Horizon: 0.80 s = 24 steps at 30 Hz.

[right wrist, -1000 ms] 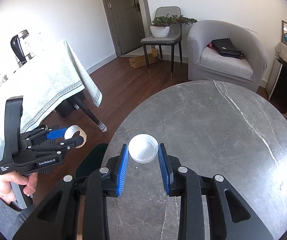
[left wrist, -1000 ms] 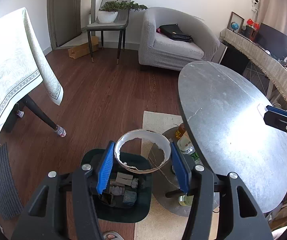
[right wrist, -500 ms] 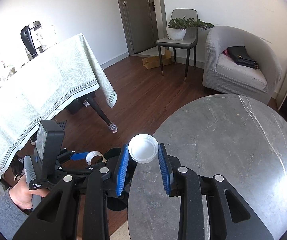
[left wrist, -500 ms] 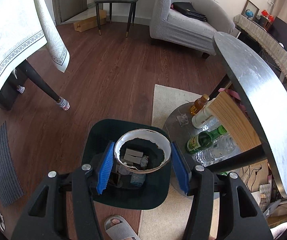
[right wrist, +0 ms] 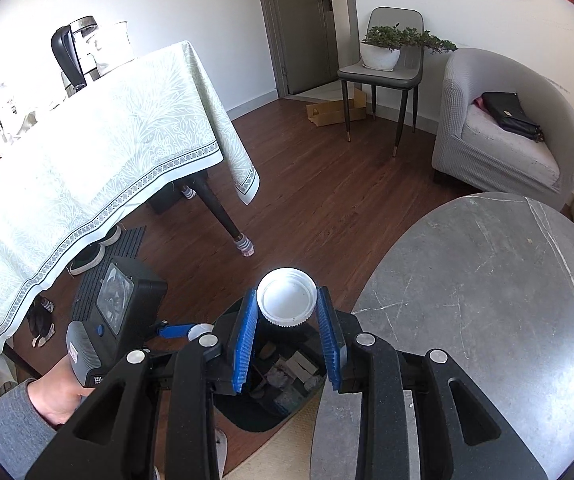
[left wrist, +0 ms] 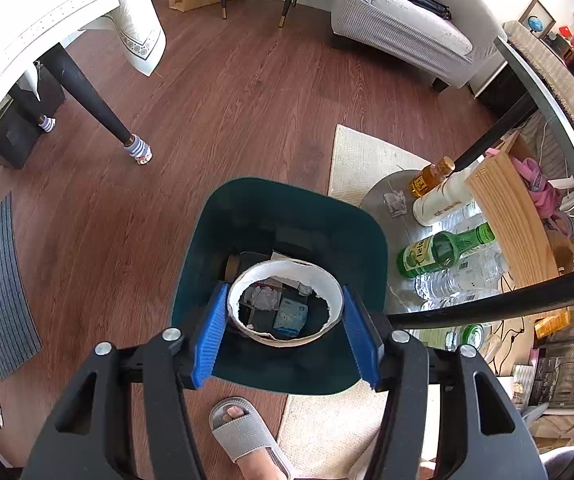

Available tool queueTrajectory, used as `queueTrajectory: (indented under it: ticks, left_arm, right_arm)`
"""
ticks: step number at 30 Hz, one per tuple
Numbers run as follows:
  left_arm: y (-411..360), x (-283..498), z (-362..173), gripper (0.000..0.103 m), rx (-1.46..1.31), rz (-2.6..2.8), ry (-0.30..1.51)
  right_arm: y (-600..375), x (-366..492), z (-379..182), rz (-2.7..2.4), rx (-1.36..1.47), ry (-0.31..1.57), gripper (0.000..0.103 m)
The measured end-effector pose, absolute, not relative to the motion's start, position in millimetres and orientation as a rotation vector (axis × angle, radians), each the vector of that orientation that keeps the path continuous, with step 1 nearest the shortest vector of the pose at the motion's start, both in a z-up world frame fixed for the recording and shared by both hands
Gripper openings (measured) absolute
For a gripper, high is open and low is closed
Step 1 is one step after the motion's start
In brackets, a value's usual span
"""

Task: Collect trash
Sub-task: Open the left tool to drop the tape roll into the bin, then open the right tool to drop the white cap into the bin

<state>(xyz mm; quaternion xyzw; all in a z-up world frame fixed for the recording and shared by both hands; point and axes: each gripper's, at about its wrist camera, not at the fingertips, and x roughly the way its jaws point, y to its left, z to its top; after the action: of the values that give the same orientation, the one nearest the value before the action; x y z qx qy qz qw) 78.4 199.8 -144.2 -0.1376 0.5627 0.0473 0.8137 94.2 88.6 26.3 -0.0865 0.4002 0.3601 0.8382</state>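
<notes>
Two grippers over one dark green trash bin point(left wrist: 287, 216) on the wood floor point(left wrist: 207, 112), beside the round grey marble desk point(right wrist: 487, 300). Inside the bin: crumpled paper and small boxes. Just right of the bin, under the desk: green glass bottle point(left wrist: 443, 250), white bottle point(left wrist: 443, 204), amber bottle point(left wrist: 431, 176). Left gripper point(left wrist: 285, 328) pointing steeply down into the bin mouth, jaws about half open and pressed on both sides of a torn white paper ring point(left wrist: 287, 304), held directly above the rubbish. Right gripper point(right wrist: 287, 336) above the bin's near edge, jaws fairly narrow, clamped on a white bottle cap point(right wrist: 287, 298), open side up. Grey slipper point(left wrist: 247, 436) at the bin's near side.
</notes>
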Motion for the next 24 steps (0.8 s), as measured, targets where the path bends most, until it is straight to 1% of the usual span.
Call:
queueTrajectory:
  ticks: [1,3,5,9,16,24]
  left_arm:
    - [200.5,78.1,-146.3,0.06,-0.295,0.099,1.209]
    - [202.8,78.0,-151.1,0.068,-0.307,0.093,1.225]
    - [206.4,76.2,-153.6,0.07,-0.312,0.097,1.231]
    - [215.5,71.2,-150.3,0.07,-0.307,0.11,1.213]
    - [240.2,55.7,-115.8,0.065,-0.273,0.17,1.099]
    - [255.6,41.8,-68.6,0.052,-0.255,0.177,0.951]
  right_arm:
    - [92.0,94.8,25.0,0.766,-0.185,0.849,0.03]
    - [98.9,95.4,22.7,0.773,-0.189,0.853,0.03]
    - [106.5,95.2,21.1,0.78,-0.194,0.855,0.03]
    - [121.7,94.3,17.3,0.794,-0.208,0.861,0.03]
    - [150.1,92.6,2.4,0.807,-0.246,0.889,0.03]
    - [179.2,90.8,-26.0,0.805,-0.309,0.944,0.03]
